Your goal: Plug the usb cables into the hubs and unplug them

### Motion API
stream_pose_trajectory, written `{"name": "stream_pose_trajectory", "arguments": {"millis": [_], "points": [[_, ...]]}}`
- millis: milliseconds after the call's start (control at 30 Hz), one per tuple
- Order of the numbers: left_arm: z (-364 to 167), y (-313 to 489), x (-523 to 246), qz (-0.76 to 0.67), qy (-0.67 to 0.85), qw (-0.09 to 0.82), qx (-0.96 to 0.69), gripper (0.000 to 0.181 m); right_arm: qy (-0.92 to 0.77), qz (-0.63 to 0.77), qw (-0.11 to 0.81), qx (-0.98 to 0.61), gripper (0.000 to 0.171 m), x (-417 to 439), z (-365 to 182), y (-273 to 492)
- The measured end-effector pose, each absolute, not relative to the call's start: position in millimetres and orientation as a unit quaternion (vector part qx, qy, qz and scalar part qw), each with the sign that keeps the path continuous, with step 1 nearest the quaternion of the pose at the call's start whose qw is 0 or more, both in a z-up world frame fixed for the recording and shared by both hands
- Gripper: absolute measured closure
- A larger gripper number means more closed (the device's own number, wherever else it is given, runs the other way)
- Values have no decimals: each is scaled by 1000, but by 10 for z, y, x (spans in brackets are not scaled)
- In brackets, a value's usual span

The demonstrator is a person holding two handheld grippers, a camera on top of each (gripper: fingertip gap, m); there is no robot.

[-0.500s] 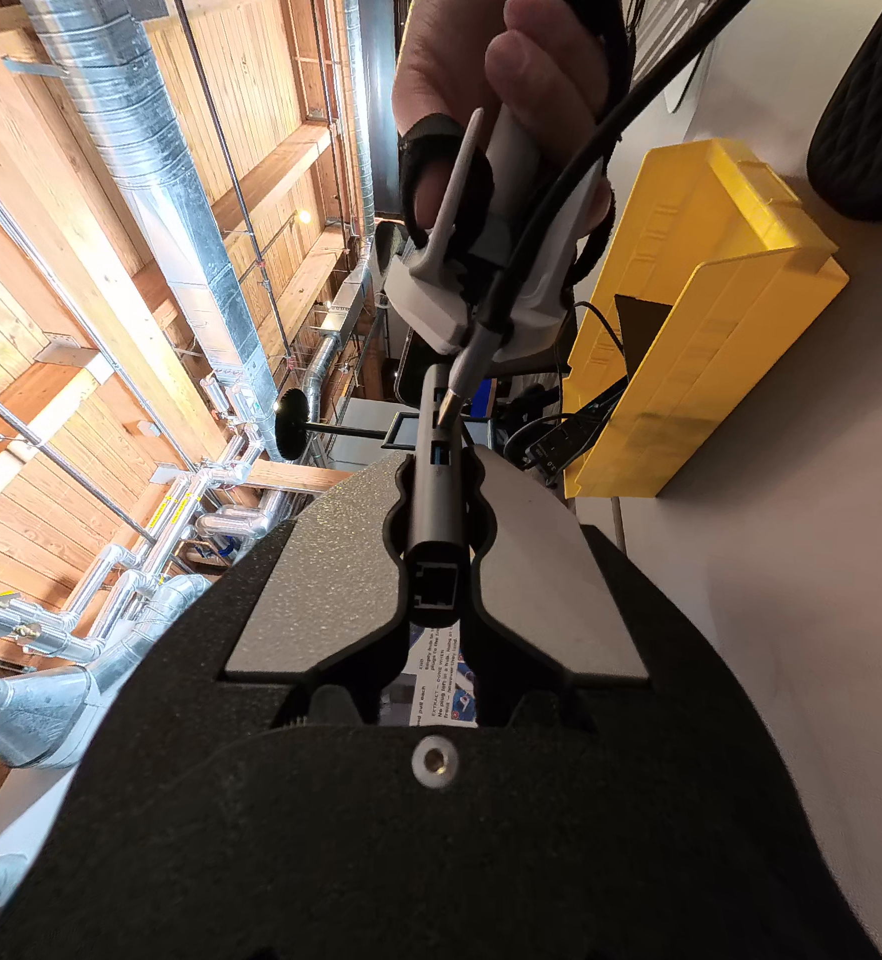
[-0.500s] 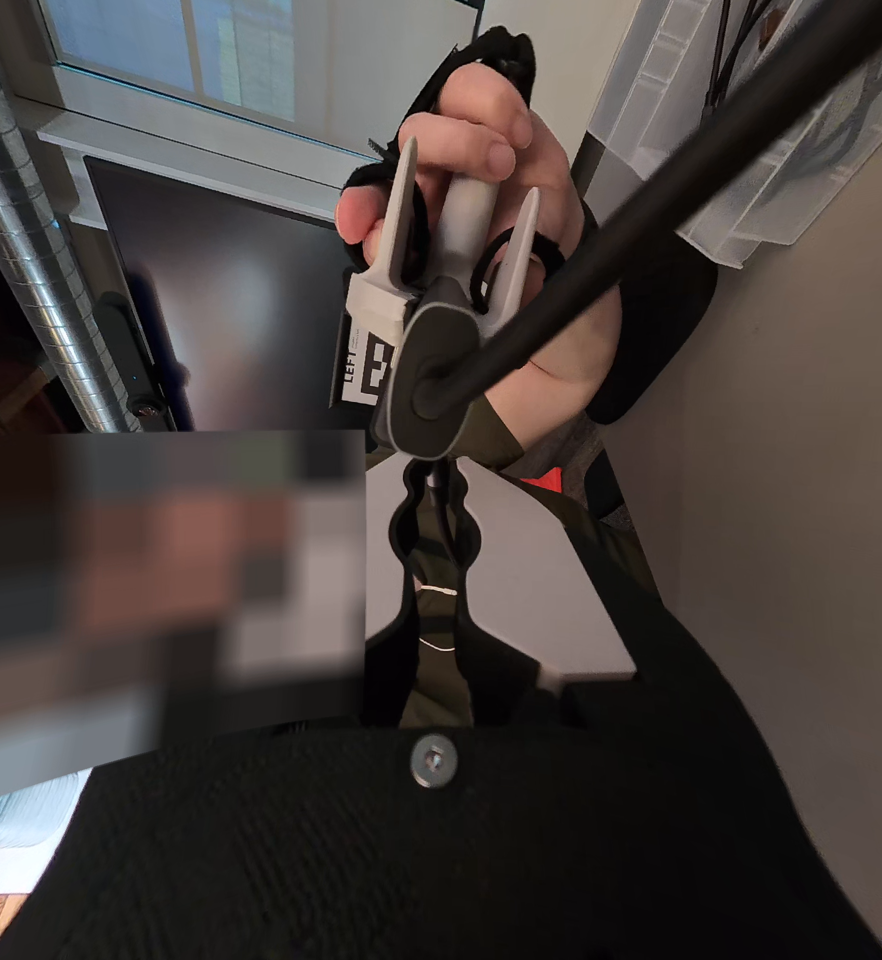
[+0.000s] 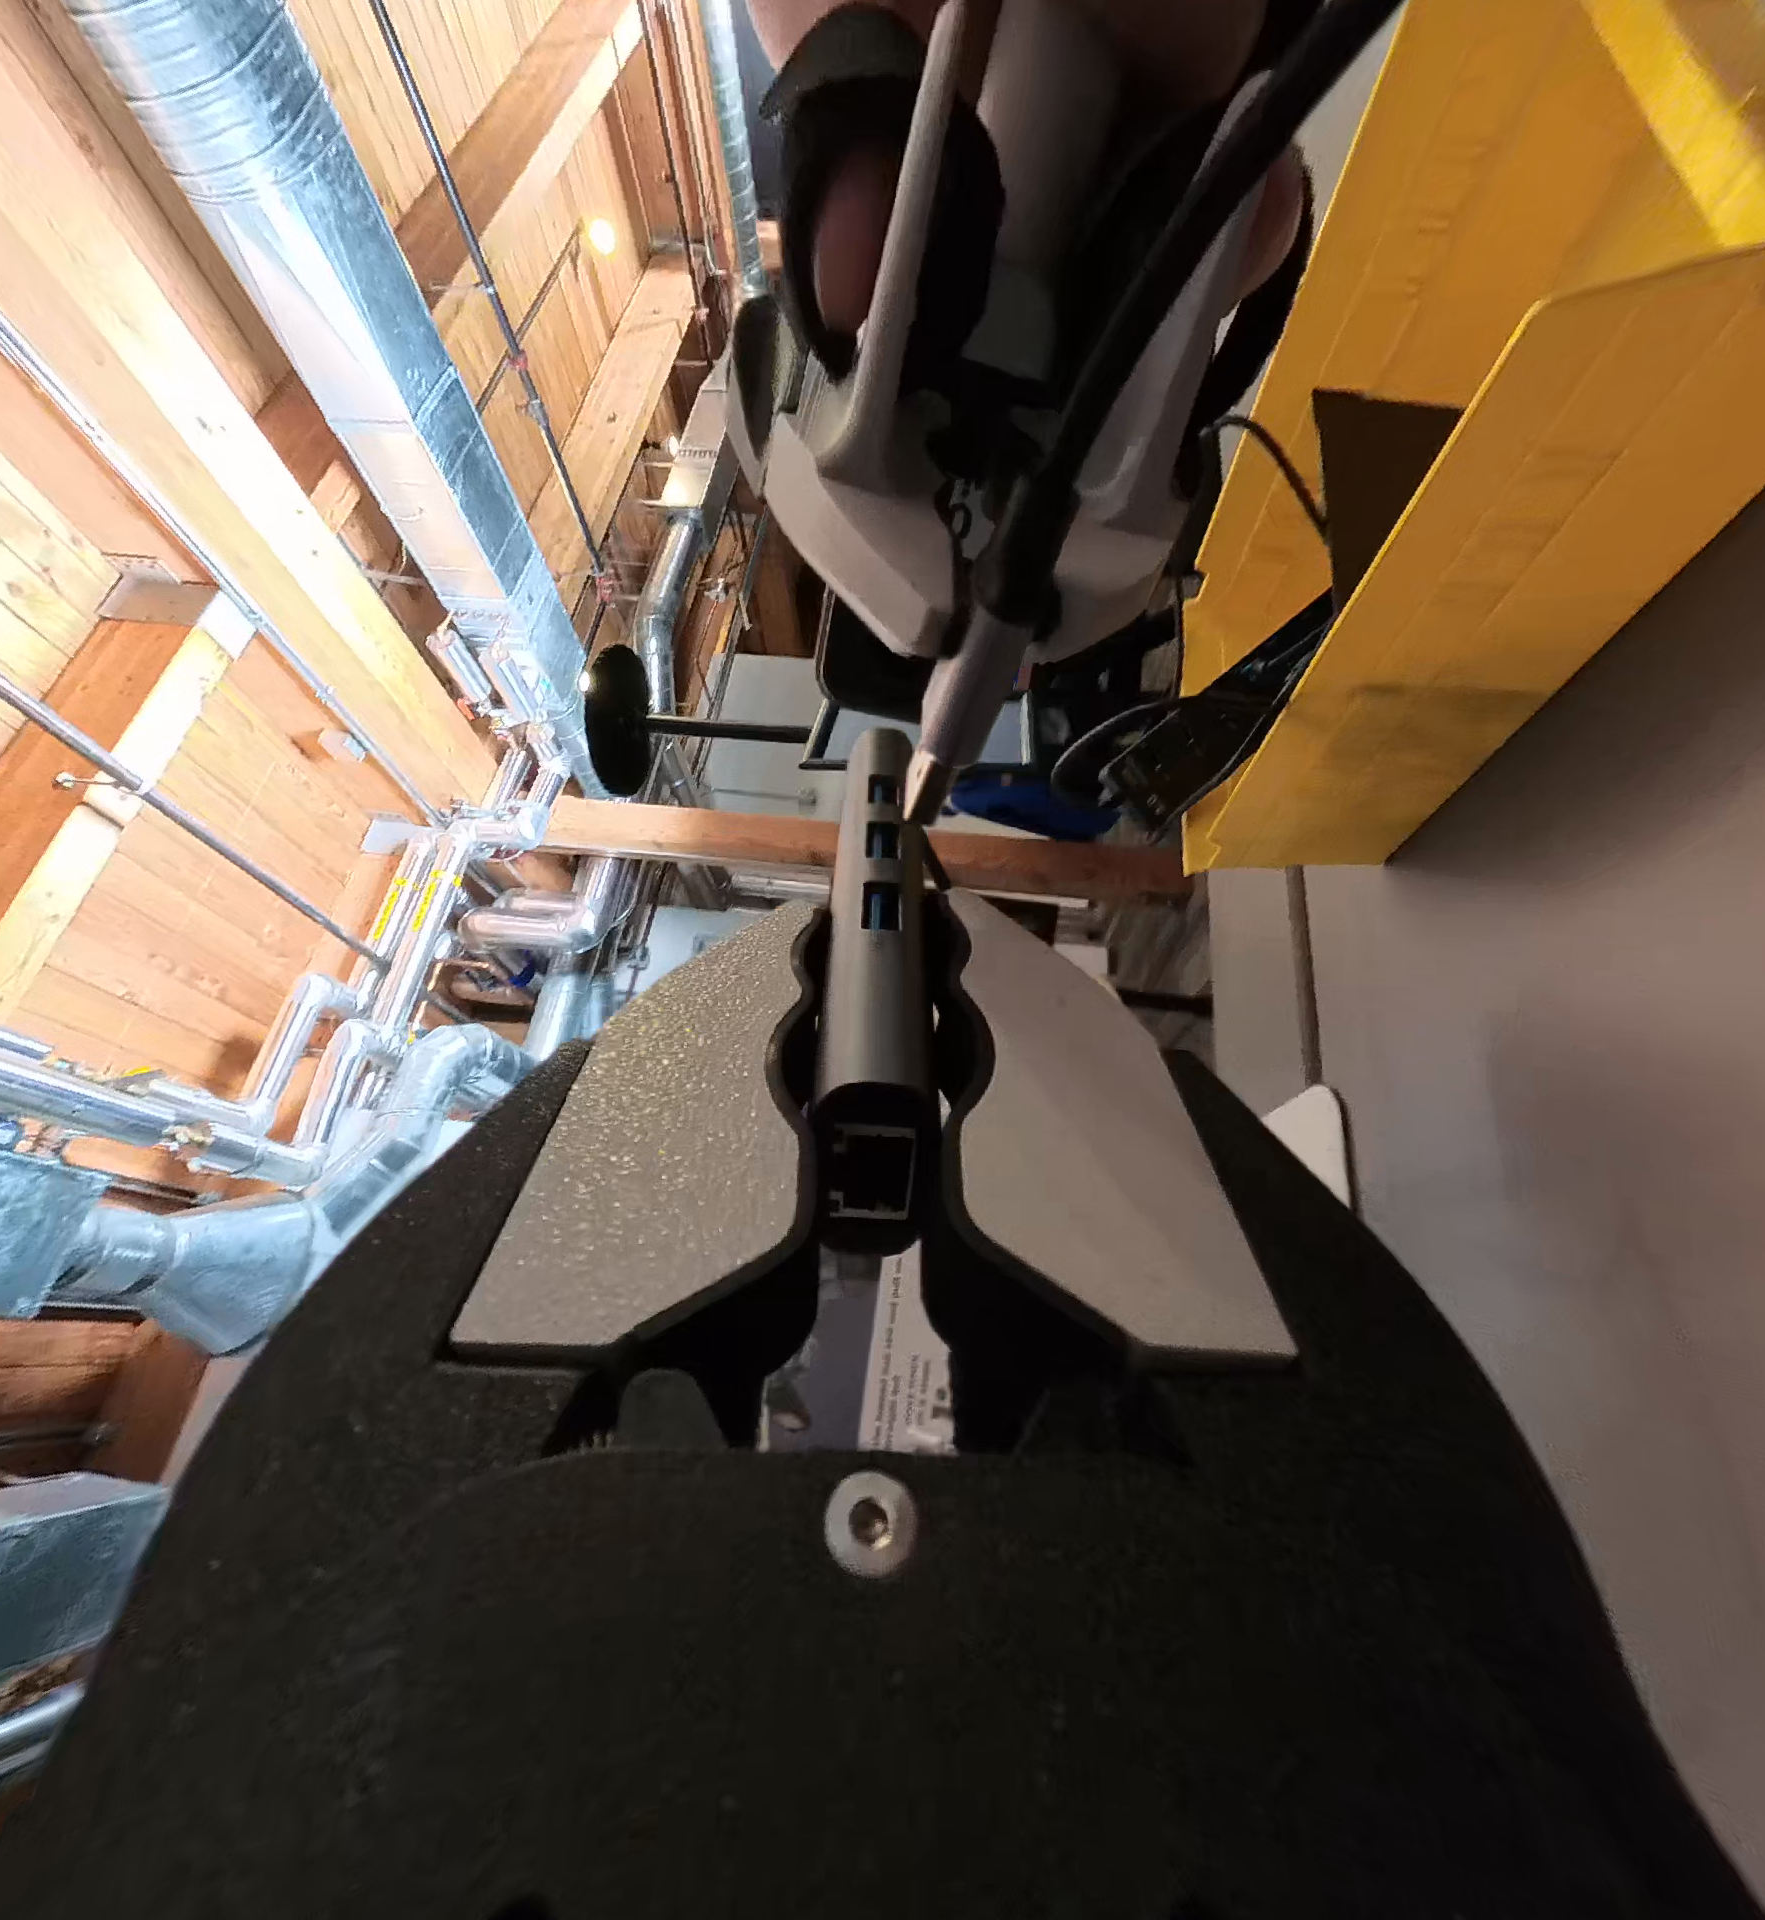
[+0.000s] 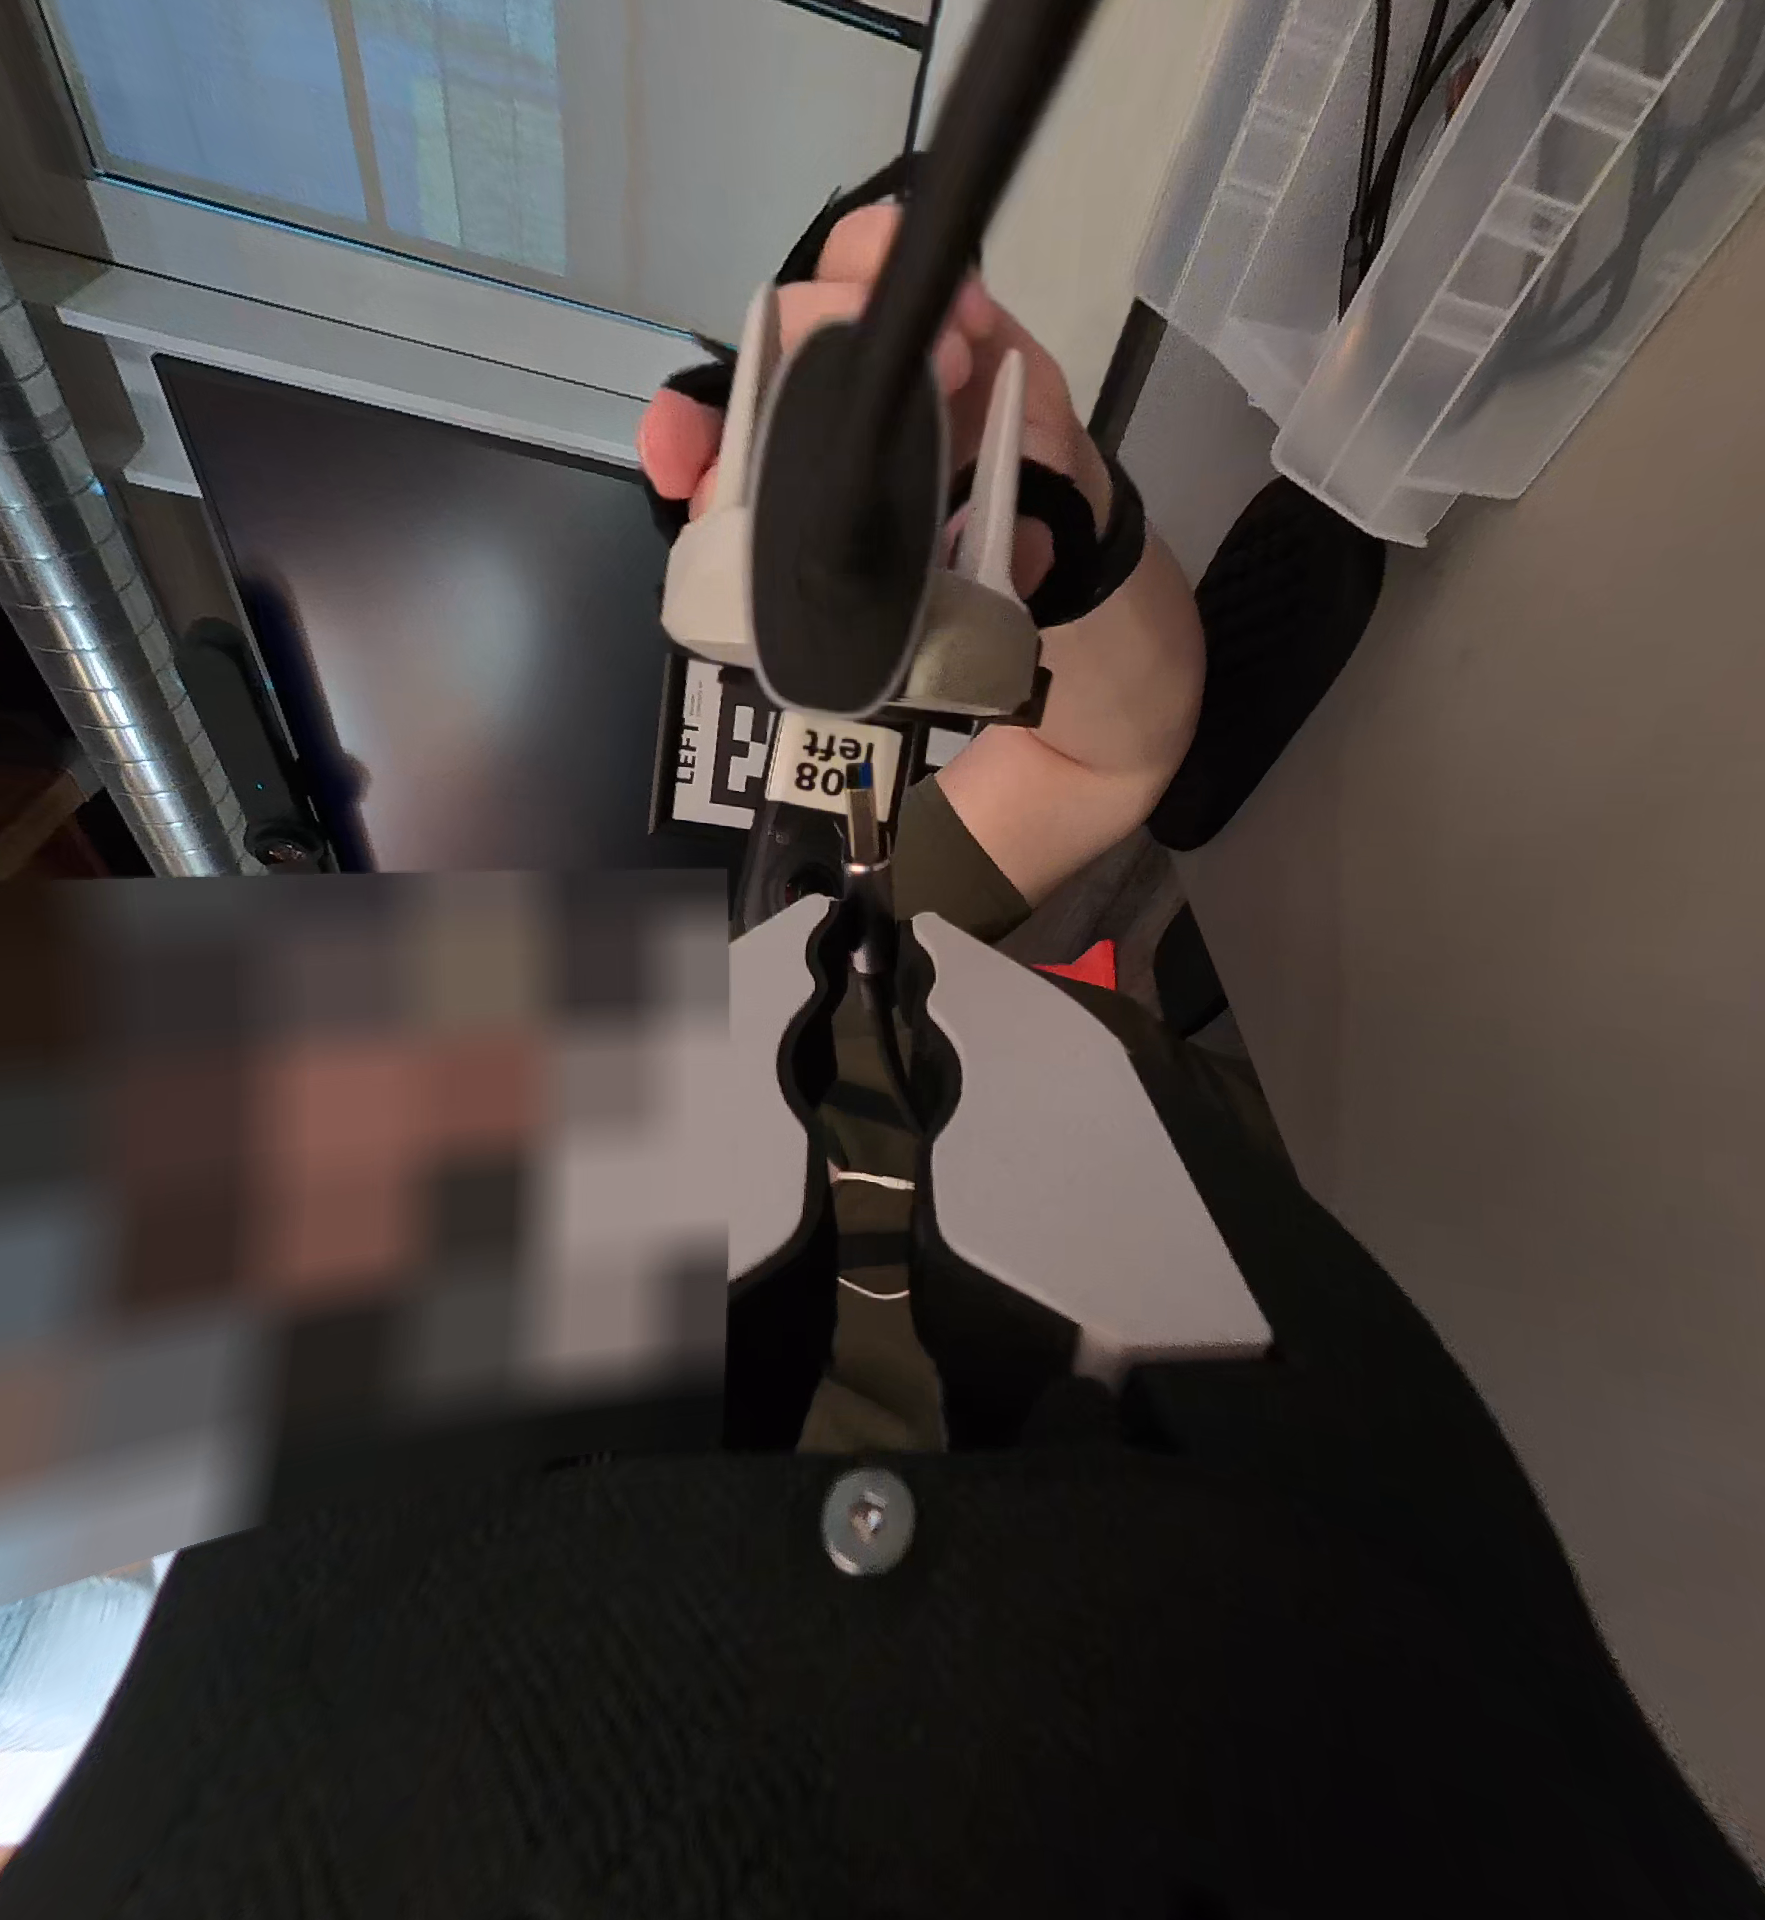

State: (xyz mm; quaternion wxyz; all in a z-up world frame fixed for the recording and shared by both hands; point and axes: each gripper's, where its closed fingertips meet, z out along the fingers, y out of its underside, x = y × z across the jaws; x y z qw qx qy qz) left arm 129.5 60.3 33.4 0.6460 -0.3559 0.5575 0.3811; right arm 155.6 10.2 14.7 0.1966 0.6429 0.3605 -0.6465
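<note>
- The left tongs (image 3: 873, 1039) are clenched on a slim dark grey metal USB hub (image 3: 870, 997), which lies lengthwise between their fingers. Its square network socket faces the camera and its row of blue USB ports runs out past the fingertips.
- The right tongs (image 4: 870, 940) are clamped on the black USB cable (image 4: 883, 1029) just behind its silver plug (image 4: 860, 808). The plug juts forward of the fingertips with its blue-lined mouth showing.
- In the left wrist view, the right tongs come down from above and their tapered tip sits just beside the middle blue port, touching or nearly so. The plug itself cannot be made out there, so whether it is seated is unclear; I judge it not yet in.
- Risk: the plug looks tilted against the hub's ported face. Pushing at that angle would likely make it skid along the casing or jam at the port lip.
- Risk: the hub is held only by its narrow sides. A sideways shove from the plug could twist it in the left tongs.
- Risk: the stiff cable trailing behind the right tongs could pull the plug askew in that grasp.
- Against half a second earlier, the right tongs loom larger and closer in the left wrist view, and more ports show beyond the left fingertips.
- In the right wrist view the plug now stands clear ahead of the tongs; before, it was barely visible.
</note>
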Motion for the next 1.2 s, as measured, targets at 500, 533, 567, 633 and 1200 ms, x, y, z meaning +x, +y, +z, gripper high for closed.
{"name": "stream_pose_trajectory", "arguments": {"millis": [500, 533, 567, 633, 1200], "points": [[342, 710, 1190, 427, 540, 620, -377, 165, 347, -648, 175, 654, 162, 1486, 173, 283], [340, 715, 1185, 427, 540, 618, -378, 164, 347, -648, 174, 655, 162, 1484, 176, 291], [342, 723, 1177, 430, 539, 617, -380, 164, 346, -648, 171, 657, 162, 1478, 173, 302], [353, 739, 1156, 439, 533, 615, -382, 165, 346, -648, 168, 657, 162, 1472, 175, 312], [326, 701, 1247, 419, 542, 626, -373, 164, 356, -645, 176, 653, 162, 1461, 174, 284]]}}
